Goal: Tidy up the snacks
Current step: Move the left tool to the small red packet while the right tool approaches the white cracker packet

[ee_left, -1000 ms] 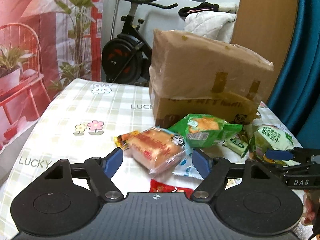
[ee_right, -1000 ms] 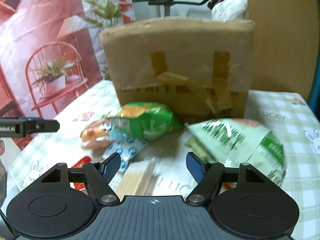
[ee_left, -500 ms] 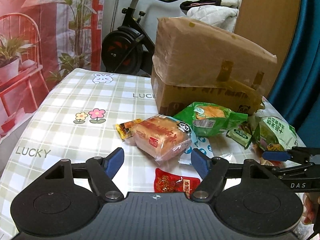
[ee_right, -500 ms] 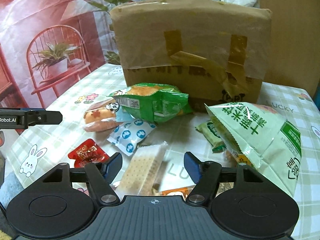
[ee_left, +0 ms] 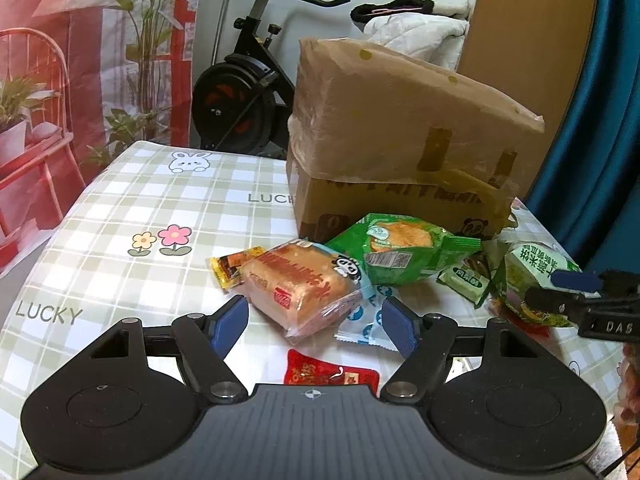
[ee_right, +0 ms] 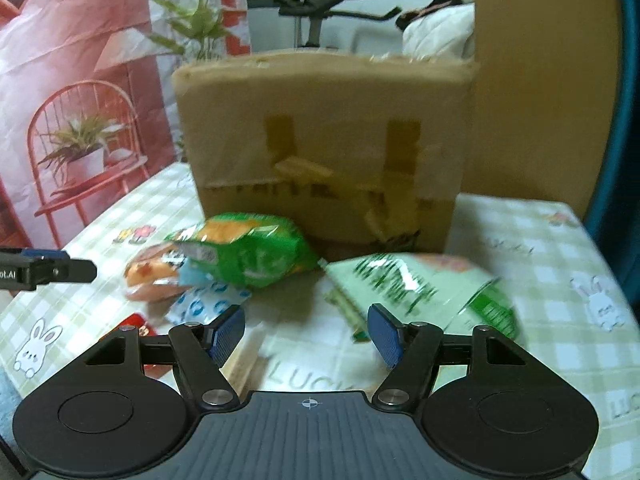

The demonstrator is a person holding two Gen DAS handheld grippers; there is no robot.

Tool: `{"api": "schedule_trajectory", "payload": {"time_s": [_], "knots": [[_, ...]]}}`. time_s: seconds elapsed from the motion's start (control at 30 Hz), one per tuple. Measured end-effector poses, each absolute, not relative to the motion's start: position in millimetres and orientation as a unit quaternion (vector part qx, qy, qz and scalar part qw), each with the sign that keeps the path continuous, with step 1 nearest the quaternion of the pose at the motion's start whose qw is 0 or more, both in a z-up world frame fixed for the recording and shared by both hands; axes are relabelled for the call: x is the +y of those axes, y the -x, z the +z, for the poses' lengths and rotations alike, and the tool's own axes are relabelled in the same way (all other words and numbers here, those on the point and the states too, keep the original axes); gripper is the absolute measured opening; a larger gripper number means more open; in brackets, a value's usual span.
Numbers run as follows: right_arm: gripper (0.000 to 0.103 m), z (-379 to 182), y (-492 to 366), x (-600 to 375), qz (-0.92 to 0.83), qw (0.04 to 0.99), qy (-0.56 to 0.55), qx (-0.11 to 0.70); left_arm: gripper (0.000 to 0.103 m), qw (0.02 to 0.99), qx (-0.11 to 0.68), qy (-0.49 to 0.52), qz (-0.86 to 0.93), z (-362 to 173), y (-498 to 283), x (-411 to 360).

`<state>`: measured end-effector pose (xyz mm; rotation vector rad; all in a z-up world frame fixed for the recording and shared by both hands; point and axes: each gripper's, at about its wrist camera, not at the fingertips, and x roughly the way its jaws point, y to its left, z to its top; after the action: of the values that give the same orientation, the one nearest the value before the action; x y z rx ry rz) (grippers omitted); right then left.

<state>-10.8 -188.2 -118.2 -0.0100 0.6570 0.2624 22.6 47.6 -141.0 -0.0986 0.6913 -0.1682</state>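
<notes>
The snacks lie in a loose heap on the checked tabletop point(ee_left: 132, 208), in front of one taped cardboard box point(ee_left: 400, 128), and seven packets can be counted from the left wrist view. One clear-wrapped bread packet point(ee_left: 300, 284) lies just ahead of the left gripper point(ee_left: 314, 322), in line with the gap between its two blue fingers point(ee_left: 228, 322); these stand well apart and hold nothing. One small red sachet point(ee_left: 332, 372) lies below that gap, close to the gripper's body, and one white packet with blue print point(ee_left: 366, 320) pokes out from under the bread beside the right-hand finger. One yellow-and-orange wrapper point(ee_left: 232, 266) lies beyond the left-hand finger, touching the bread. One bright green bag point(ee_left: 400, 252) rests farther out, against the foot of the box, with one small green packet point(ee_left: 464, 280) to its right. One large pale green bag point(ee_right: 424, 288) sits just beyond the right-hand finger of the right gripper point(ee_right: 306, 334), whose two fingers are also spread with nothing between them over bare cloth. That view is blurred. Behind the tabletop stand one exercise bike point(ee_left: 248, 92), one teal curtain point(ee_left: 600, 120) and one red printed backdrop point(ee_left: 60, 80).
</notes>
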Motion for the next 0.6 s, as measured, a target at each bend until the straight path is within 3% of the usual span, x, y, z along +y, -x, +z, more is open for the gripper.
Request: {"api": "schedule_trajectory", "payload": {"time_s": [0.37, 0.47, 0.6], "knots": [[0.066, -117.2, 10.4, -210.3, 0.103, 0.944, 0.006, 0.312, 0.076, 0.932, 0.346, 0.039, -0.098, -143.7, -25.1, 38.3], [0.077, -119.7, 12.9, -211.1, 0.092, 0.946, 0.015, 0.311, 0.076, 0.932, 0.347, 0.037, -0.100, -143.0, -26.7, 35.5], [0.080, -118.4, 13.6, -217.0, 0.080, 0.949, 0.010, 0.303, 0.075, 0.934, 0.341, 0.031, -0.105, -138.5, -30.7, 28.8]]}}
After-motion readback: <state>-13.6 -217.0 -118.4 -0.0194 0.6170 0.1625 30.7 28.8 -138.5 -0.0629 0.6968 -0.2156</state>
